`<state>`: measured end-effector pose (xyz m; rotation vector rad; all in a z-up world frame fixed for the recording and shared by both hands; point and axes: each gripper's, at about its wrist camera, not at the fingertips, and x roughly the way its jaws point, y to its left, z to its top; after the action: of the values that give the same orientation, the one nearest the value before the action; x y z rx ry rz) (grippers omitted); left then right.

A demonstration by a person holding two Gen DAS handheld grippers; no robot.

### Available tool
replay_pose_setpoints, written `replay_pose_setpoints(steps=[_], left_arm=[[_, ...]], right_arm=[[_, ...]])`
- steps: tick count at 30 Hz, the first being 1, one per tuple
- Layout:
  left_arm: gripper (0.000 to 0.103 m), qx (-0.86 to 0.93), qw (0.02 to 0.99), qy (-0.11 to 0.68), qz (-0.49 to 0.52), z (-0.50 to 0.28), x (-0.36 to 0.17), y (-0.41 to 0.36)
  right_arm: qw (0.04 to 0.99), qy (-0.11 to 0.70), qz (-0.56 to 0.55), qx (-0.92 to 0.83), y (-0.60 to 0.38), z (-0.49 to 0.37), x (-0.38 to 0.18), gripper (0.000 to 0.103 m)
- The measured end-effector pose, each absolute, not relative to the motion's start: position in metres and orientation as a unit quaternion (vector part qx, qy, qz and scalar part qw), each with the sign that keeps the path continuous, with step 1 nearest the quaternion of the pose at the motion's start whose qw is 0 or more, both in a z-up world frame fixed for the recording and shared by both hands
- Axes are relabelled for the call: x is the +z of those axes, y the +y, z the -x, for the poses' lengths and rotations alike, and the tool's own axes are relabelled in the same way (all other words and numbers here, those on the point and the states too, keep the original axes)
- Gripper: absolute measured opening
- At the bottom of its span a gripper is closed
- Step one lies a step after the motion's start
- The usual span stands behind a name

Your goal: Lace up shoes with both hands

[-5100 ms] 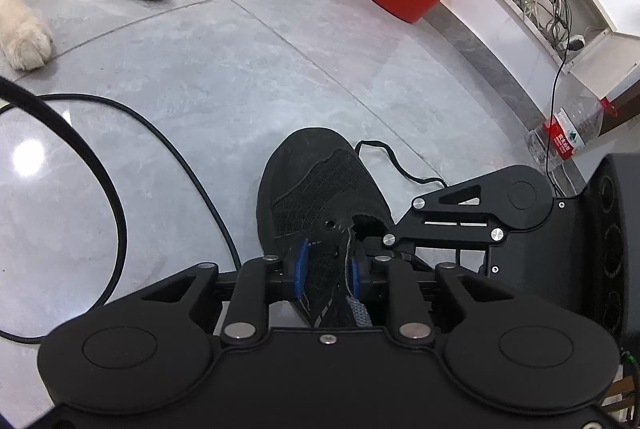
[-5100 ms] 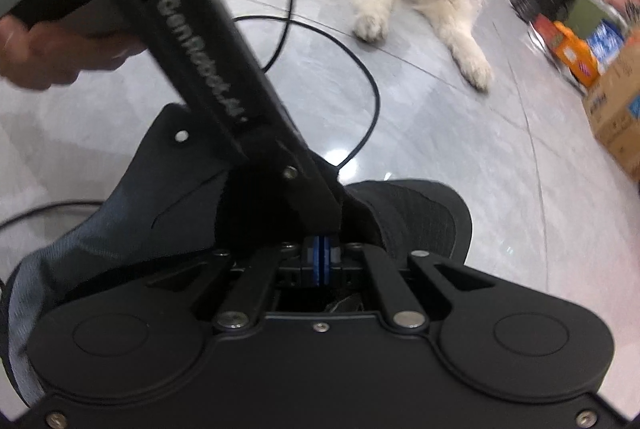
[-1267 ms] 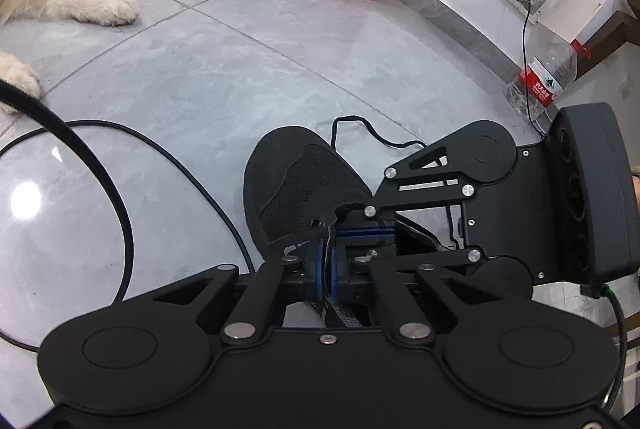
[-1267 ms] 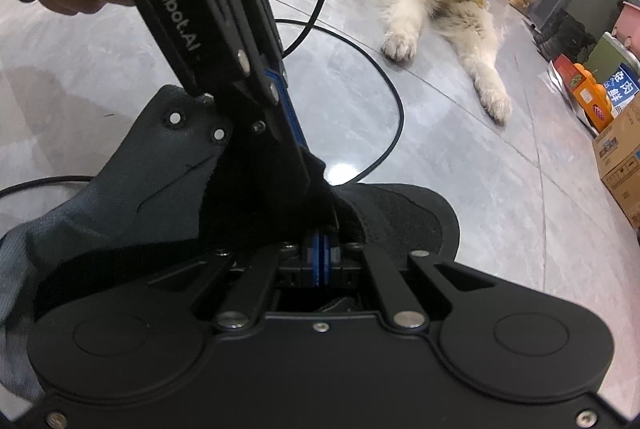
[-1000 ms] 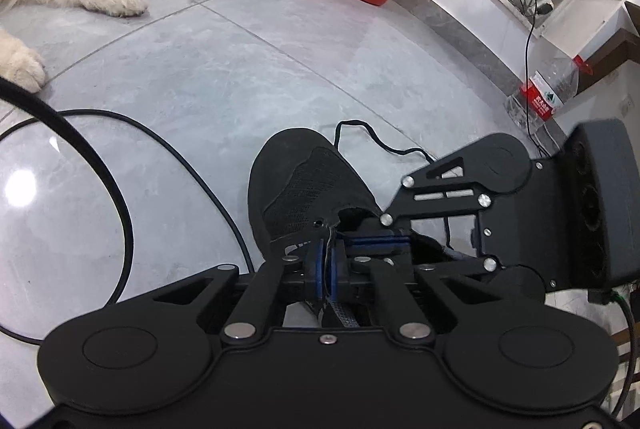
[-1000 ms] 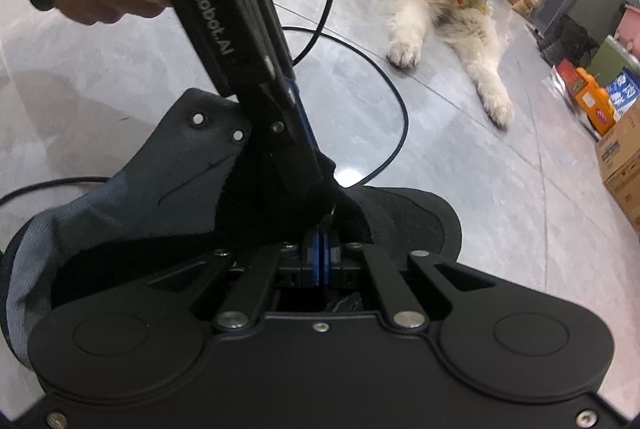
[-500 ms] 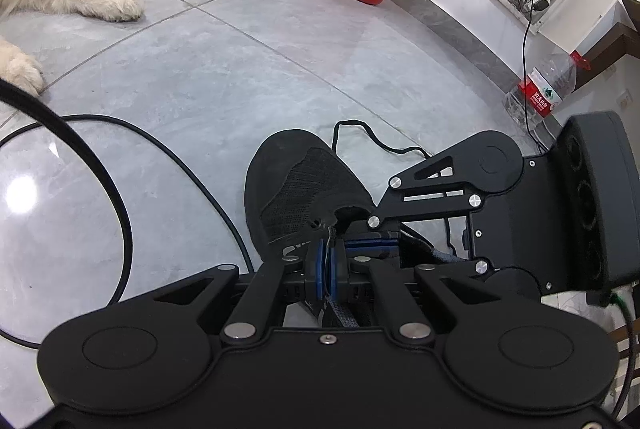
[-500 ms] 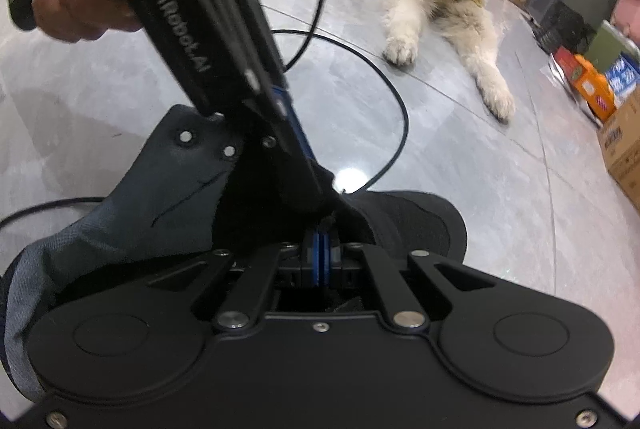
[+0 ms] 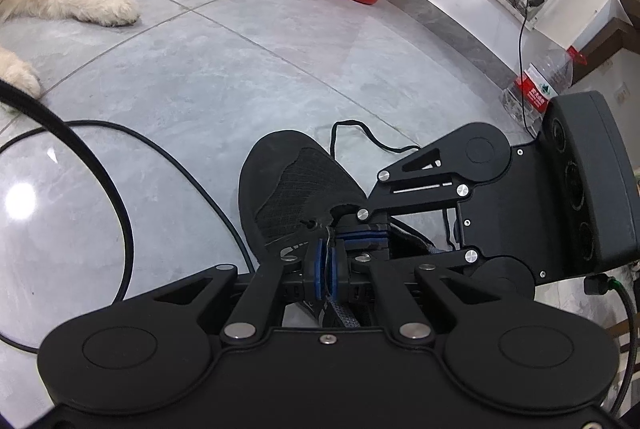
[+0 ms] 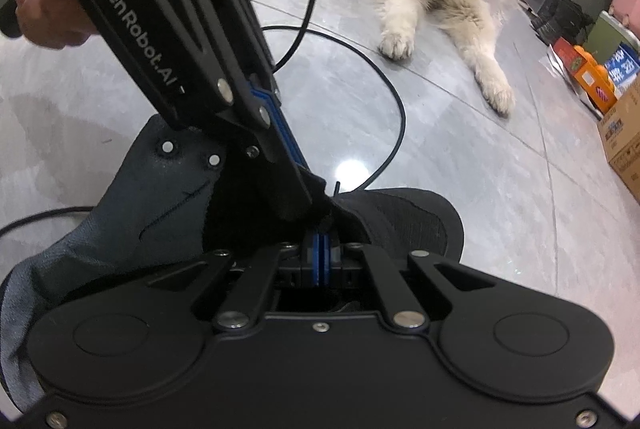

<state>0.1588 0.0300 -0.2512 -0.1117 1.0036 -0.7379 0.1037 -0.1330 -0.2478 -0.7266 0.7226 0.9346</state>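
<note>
At the shoe's throat, the left gripper (image 9: pixel 327 261), spread wide five seconds ago, is now pinched on the lace (image 9: pixel 329 235) beside the closed right gripper (image 10: pixel 321 249), so threading is judged begun, while the black shoe (image 9: pixel 292 185) lies unmoved on the grey floor (image 9: pixel 224 77) beyond.

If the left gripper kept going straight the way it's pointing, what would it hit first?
Probably the black mesh shoe: the left gripper points at its upper just ahead. The right gripper crosses close by too, so depth is uncertain.
</note>
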Motion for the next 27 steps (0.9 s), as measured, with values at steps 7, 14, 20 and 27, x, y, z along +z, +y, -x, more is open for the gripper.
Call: replay_pose_setpoints(steps=[7,14,20,27], left_arm=[[0.005,-0.345,0.813,0.467,0.045,-0.158,-0.25,0.027],[0.005,-0.344,0.816,0.464,0.025,-0.156,-0.247,0.022],[0.01,-0.343,0.813,0.47,0.02,-0.157,-0.244,0.021],[0.057,-0.318,0.823,0.467,0.064,-0.161,-0.236,0.036]], right_arm=[[0.758,0.357,0.331,0.433,-0.127,-0.111,-0.242,0.003],[0.741,0.4,0.304,0.446,-0.124,-0.127,-0.233,0.003],[0.737,0.406,0.3,0.449,-0.123,-0.13,-0.234,0.003],[0.74,0.403,0.299,0.449,-0.125,-0.127,-0.234,0.003]])
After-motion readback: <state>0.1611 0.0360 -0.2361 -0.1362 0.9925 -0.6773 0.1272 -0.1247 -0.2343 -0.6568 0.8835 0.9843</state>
